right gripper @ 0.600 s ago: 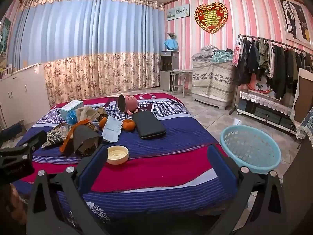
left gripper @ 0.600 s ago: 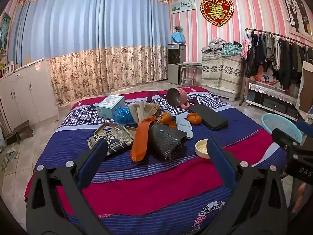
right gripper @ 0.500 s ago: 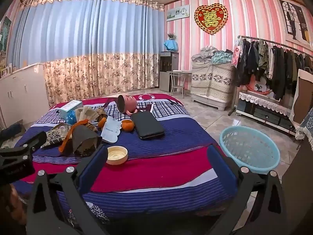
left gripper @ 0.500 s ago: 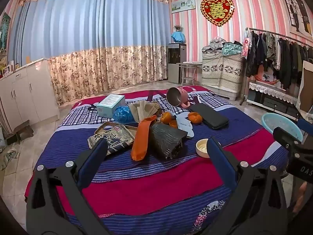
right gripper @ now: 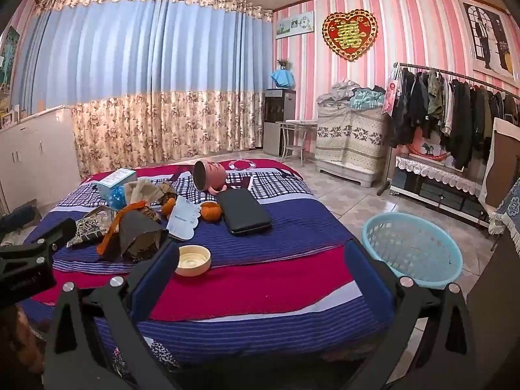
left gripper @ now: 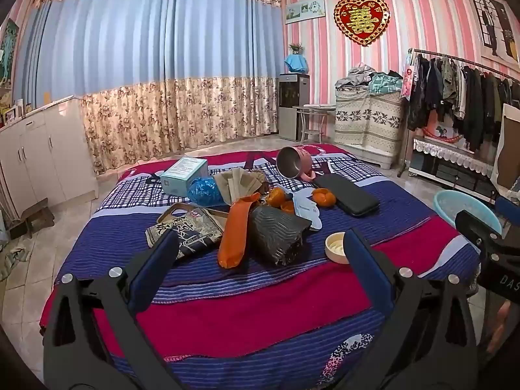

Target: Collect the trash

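Note:
Litter lies in a heap on the striped bed [left gripper: 260, 308]: an orange wrapper [left gripper: 235, 230], a dark grey bag [left gripper: 276, 230], a patterned packet [left gripper: 185, 230], a crumpled blue bag [left gripper: 203, 190], orange peels [left gripper: 323, 196], a white paper [left gripper: 305, 209] and a cream round lid [left gripper: 336, 243]. My left gripper [left gripper: 260, 253] hovers open over the bed's near edge, short of the heap, with nothing between its fingers. My right gripper [right gripper: 260, 260] is open and empty too, with the cream lid [right gripper: 193, 260] just beyond its left finger. A light blue basket [right gripper: 412, 250] stands on the floor to the right.
A teal box [left gripper: 185, 174], a tipped pink cup [left gripper: 294, 162] and a black case [left gripper: 346, 195] also lie on the bed. White cabinets [left gripper: 42, 156] line the left wall. A clothes rack [left gripper: 461, 97] stands at the right, with tiled floor around the bed.

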Available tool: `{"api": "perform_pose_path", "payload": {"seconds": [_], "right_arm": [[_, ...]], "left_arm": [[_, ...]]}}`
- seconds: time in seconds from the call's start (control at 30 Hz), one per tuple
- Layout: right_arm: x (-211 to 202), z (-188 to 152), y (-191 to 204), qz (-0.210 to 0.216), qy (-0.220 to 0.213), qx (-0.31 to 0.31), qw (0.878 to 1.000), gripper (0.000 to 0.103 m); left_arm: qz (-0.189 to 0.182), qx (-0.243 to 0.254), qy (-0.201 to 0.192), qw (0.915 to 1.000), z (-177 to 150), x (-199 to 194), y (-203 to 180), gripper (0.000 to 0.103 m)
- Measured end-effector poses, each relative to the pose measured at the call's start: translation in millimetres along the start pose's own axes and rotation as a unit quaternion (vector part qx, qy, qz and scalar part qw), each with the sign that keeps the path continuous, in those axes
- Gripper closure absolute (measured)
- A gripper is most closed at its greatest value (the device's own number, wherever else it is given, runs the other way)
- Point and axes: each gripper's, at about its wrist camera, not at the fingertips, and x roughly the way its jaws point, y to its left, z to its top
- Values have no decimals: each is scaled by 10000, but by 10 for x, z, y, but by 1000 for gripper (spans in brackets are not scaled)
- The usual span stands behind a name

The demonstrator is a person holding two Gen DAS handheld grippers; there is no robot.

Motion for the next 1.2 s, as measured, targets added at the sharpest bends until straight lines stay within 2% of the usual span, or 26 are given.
{"api": "perform_pose_path", "payload": {"seconds": [1.2], "right_arm": [[3, -22, 1, -30, -11, -2, 10000, 4]], "left_arm": [[-10, 8, -14, 10000, -1, -54, 34, 5]]}}
